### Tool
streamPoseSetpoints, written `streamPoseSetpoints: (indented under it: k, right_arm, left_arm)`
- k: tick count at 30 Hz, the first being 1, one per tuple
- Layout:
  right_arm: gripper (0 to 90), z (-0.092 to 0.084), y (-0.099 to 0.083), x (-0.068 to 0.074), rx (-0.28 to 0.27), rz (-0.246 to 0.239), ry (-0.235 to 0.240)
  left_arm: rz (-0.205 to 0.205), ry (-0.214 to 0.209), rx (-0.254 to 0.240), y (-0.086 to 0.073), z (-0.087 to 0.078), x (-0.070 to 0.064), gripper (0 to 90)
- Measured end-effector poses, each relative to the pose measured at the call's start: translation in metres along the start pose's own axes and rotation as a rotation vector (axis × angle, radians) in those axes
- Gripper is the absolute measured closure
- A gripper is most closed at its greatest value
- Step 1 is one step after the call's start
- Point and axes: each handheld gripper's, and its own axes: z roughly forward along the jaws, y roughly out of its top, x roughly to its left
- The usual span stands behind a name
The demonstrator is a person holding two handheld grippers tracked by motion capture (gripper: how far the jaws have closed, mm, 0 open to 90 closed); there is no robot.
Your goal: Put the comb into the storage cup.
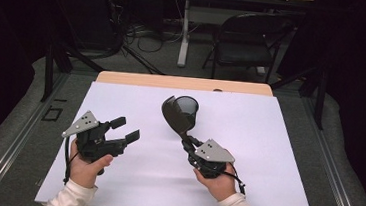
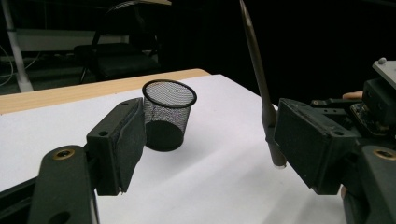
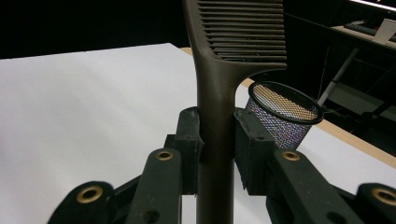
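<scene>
Dark brown plastic slotted spatula (image 3: 215, 93), stiff and light, stands clamped by its handle in the right gripper (image 3: 217, 149) just beside the black wire-mesh cup (image 1: 187, 106) on the white surface (image 1: 266, 155); left gripper (image 1: 123, 130) wide, empty.

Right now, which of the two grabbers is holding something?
The right gripper. Its jaws pinch the handle of a dark slotted spatula beside the mesh cup. The left gripper is open with nothing between its jaws.

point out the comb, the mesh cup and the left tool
comb (image 3: 215, 107), right gripper view, on its handle
mesh cup (image 2: 167, 116), left gripper view, on its side wall
left tool (image 1: 124, 130), high view, midway between its fingertips
</scene>
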Motion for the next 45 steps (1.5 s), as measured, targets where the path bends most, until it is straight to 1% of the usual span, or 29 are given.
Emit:
streamPoseSetpoints:
  k: [7, 13, 17, 21, 24, 29, 31, 35, 39, 41, 45]
  right_arm:
    - [72.8, 0.0, 0.0, 0.0, -0.003, 0.001, -0.006]
    - [72.7, -0.001, 0.0, 0.0, -0.006, 0.003, -0.009]
    - [72.7, -0.001, 0.0, -0.001, -0.006, 0.004, -0.01]
    - [72.7, -0.001, -0.001, -0.001, -0.007, 0.005, -0.012]
    - [72.7, -0.001, -0.001, -0.001, -0.008, 0.005, -0.012]
    - [72.7, -0.001, -0.001, -0.001, -0.012, 0.008, -0.015]
    - [72.7, -0.001, -0.001, -0.001, -0.013, 0.007, -0.016]
    - [72.7, -0.001, -0.001, -0.001, -0.013, 0.008, -0.017]
    - [72.7, -0.001, -0.001, -0.001, -0.013, 0.009, -0.017]
    - [72.7, -0.001, -0.001, -0.001, -0.013, 0.01, -0.017]
    - [72.7, -0.001, -0.001, -0.002, -0.014, 0.012, -0.017]
  left_arm:
    - [-0.01, -0.002, 0.007, 0.005, 0.002, 0.0, 26.8]
    - [-0.04, -0.017, 0.017, 0.009, 0.005, 0.002, 28.7]
    - [-0.054, -0.024, 0.034, 0.011, 0.009, 0.002, 30.5]
    - [-0.066, -0.033, 0.041, 0.014, 0.013, 0.002, 30.6]
    - [-0.067, -0.03, 0.051, 0.017, 0.015, 0.001, 30.5]
    - [-0.086, -0.039, 0.067, 0.02, 0.02, 0.001, 30.5]
    - [-0.087, -0.042, 0.069, 0.021, 0.022, 0.001, 30.6]
    - [-0.1, -0.042, 0.078, 0.022, 0.026, 0.0, 30.6]
    - [-0.118, -0.038, 0.067, 0.022, 0.028, -0.001, 31.7]
    - [-0.124, -0.043, 0.064, 0.023, 0.03, -0.001, 33.0]
    - [-0.125, -0.052, 0.068, 0.025, 0.031, -0.001, 34.4]
